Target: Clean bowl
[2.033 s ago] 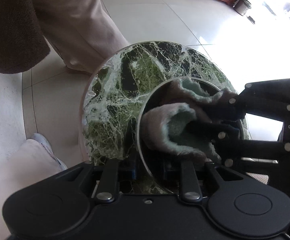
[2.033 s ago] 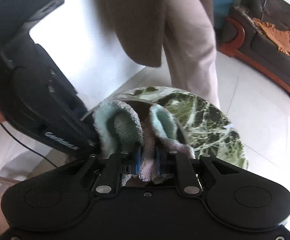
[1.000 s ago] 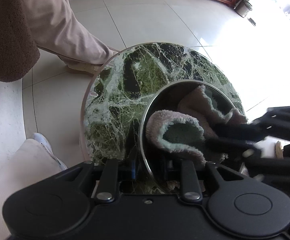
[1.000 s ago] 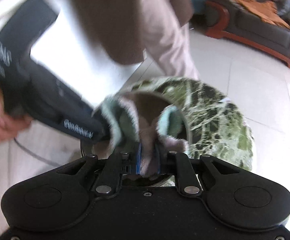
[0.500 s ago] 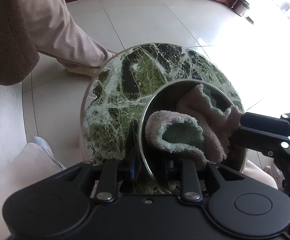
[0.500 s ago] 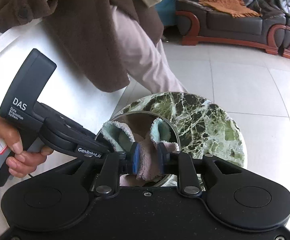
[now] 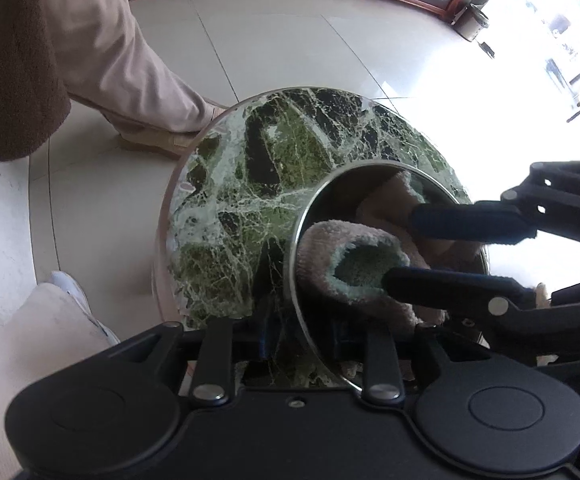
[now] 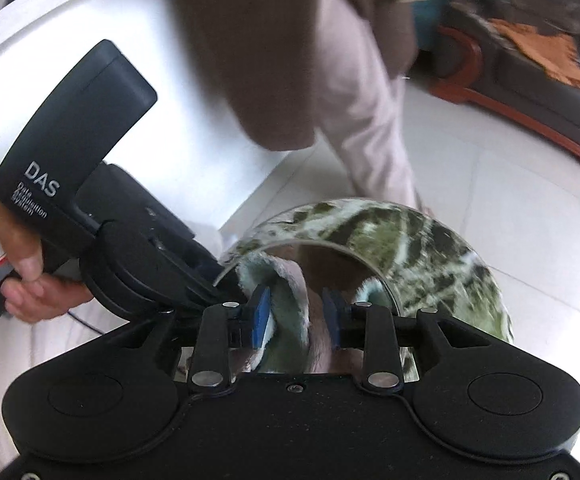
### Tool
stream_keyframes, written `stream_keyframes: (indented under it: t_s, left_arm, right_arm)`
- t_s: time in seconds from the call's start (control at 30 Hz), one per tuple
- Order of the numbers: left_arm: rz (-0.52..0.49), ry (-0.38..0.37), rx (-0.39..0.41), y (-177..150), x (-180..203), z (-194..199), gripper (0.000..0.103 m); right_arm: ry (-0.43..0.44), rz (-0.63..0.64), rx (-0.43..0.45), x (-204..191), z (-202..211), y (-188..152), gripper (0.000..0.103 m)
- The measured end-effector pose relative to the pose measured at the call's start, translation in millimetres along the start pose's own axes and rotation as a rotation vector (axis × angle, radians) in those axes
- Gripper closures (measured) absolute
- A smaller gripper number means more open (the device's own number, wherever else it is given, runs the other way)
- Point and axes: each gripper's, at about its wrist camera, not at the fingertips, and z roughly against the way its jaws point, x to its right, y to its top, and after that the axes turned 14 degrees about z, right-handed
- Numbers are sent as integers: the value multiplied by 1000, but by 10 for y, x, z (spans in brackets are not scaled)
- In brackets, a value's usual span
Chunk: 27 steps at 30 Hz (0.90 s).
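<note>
On the round green marble table (image 7: 258,184) sits one shiny steel bowl (image 7: 309,216), tipped so its mouth seems to face sideways. One pink-and-teal cloth (image 7: 353,268) lies bunched inside. The left tongs (image 7: 301,344) clamp the bowl's rim. The right tongs (image 8: 295,316) are opening, cloth loose between them.

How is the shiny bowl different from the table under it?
The bowl is shiny silver metal; the table is green stone with white veins. The bowl is smaller and hollow, with a cloth inside; the table is bigger and flat. Both are round.
</note>
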Motion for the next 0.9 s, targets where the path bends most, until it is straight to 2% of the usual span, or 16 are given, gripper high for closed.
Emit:
stream_keyframes:
  t_s: [0.17, 0.37, 0.5, 0.57, 0.6, 0.67, 0.73, 0.77, 0.9]
  left_arm:
    - [-29, -3, -3, 1, 12, 0, 77]
    - [-42, -12, -10, 11, -6, -6, 77]
    - [-54, -6, -8, 6, 11, -8, 77]
    - [-59, -3, -8, 4, 20, -9, 77]
    - [-62, -2, -7, 3, 24, -10, 77]
    - [-68, 1, -7, 1, 33, -11, 77]
    - [-74, 4, -3, -7, 42, -15, 77]
    - [-74, 5, -2, -9, 42, -14, 77]
    - [-71, 10, 1, -11, 43, -13, 77]
  right_arm:
    - [38, 34, -32, 145, -55, 51, 74]
    - [124, 73, -48, 172, -69, 71, 74]
    - [170, 105, -79, 189, -252, 89, 74]
    - [191, 98, -80, 207, -297, 78, 82]
    - [206, 88, -75, 221, -316, 65, 82]
    - [209, 66, -71, 244, -322, 32, 92]
    - [194, 30, -52, 271, -280, -11, 94]
    - [187, -6, -34, 294, -241, -41, 99]
    - [159, -213, 74, 403, -26, -225, 99]
